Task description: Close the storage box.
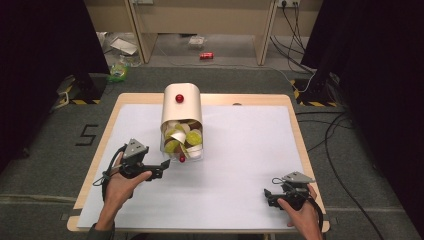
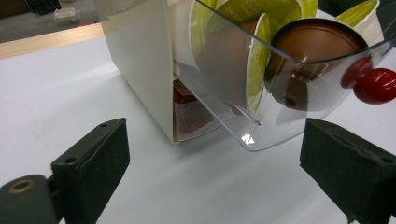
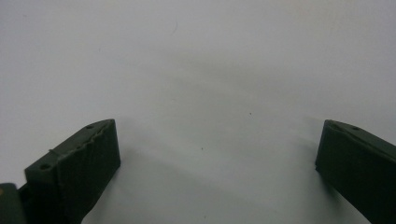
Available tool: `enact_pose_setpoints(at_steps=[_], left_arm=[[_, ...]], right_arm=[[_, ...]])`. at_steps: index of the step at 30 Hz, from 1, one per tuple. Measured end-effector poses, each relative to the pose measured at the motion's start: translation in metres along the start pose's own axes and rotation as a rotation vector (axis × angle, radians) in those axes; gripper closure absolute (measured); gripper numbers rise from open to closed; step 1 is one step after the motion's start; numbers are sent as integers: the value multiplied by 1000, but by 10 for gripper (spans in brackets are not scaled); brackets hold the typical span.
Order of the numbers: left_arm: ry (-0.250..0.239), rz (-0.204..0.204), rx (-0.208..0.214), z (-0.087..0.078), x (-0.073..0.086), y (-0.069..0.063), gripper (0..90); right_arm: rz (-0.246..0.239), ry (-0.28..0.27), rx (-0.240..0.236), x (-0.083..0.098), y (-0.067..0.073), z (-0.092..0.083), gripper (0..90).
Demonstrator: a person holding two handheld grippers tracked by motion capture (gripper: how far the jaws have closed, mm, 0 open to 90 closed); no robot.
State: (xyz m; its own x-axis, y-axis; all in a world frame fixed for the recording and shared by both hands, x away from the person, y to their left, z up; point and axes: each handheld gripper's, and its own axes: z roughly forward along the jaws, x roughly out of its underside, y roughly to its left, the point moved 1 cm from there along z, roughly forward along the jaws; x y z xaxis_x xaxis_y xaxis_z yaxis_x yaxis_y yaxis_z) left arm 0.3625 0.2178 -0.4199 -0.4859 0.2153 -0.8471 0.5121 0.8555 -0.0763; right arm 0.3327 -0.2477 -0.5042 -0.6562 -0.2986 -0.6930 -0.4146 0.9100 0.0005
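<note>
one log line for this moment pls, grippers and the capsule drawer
left gripper: open, in front of clear drawer, not touching | drawer: pulled out of cream box, full of capsules | right gripper: open, over white sheet

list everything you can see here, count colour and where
capsule dispenser: one, cream, far middle of table
clear drawer: one, transparent, pulled out at the dispenser's near end
coffee capsules: several, green-lidded with white or brown bodies, in the drawer
red knobs: two, one on the dispenser's top, one on the drawer front
white sheet: one, covering the table
table: one, light wood
can: one, red, on the floor beyond
left gripper: black, open, just short of the drawer
right gripper: black, open, near right edge of the sheet
</note>
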Motion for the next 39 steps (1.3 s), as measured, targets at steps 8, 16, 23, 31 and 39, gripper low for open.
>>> enact_pose_setpoints(at_steps=[8, 16, 23, 31, 39], left_arm=[[8, -7, 4, 8, -3, 1, 83], [1, -21, -17, 15, -8, 6, 89], [-11, -32, -32, 16, -14, 10, 93], [-19, -37, -42, 16, -17, 13, 98], [-24, -40, -64, 20, -20, 14, 98]], right_arm=[[0, 0, 0, 0, 0, 0, 4], [0, 0, 0, 0, 0, 0, 4], [0, 0, 0, 0, 0, 0, 4], [0, 1, 0, 0, 0, 0, 4], [-1, 0, 0, 0, 0, 0, 3]])
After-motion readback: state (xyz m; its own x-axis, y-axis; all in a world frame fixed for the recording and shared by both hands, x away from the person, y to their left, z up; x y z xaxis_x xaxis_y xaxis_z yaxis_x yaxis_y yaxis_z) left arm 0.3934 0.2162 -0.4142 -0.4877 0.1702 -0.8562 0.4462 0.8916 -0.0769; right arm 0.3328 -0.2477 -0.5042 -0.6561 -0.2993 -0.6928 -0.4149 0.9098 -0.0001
